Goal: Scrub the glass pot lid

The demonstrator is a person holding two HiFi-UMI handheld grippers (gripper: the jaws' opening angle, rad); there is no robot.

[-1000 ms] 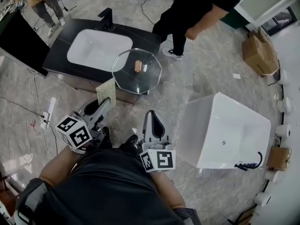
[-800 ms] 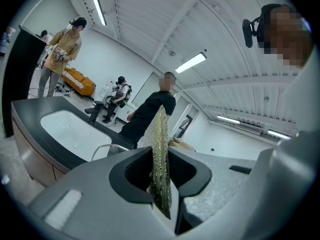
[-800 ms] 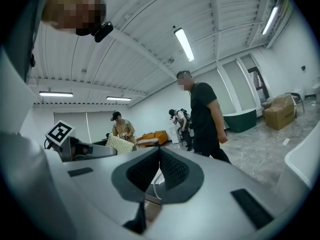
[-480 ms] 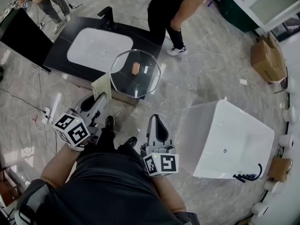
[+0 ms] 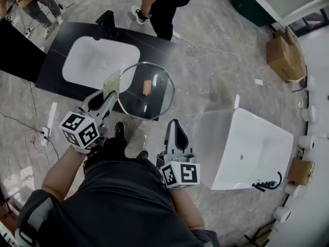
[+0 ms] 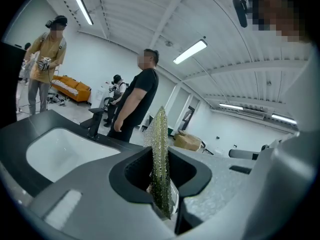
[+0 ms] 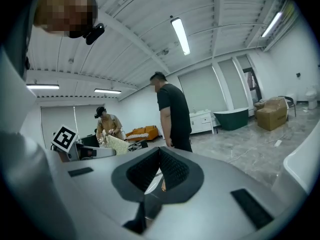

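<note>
The glass pot lid (image 5: 154, 104), round with a brown knob (image 5: 146, 85), hangs over the front edge of the black counter (image 5: 51, 68). My right gripper (image 5: 174, 123) is shut on its near rim. In the right gripper view a sliver of the lid (image 7: 152, 182) and the knob (image 7: 163, 184) show between the jaws of the right gripper (image 7: 159, 156). My left gripper (image 5: 109, 101) is shut on a yellow-green scrub pad (image 5: 111, 82) that stands upright beside the lid's left rim. The pad (image 6: 160, 149) rises from the shut left gripper (image 6: 162, 189).
A white sink basin (image 5: 100, 60) with a black faucet (image 5: 107, 20) is set in the counter. A white bathtub (image 5: 247, 148) stands at the right and a cardboard box (image 5: 281, 53) beyond it. A person (image 5: 164, 4) stands behind the counter. Cables and a power strip (image 5: 46, 130) lie on the floor.
The lid has come nearer and lower toward me. The left gripper has carried the pad up beside the lid's left rim. The person behind has stepped further away.
</note>
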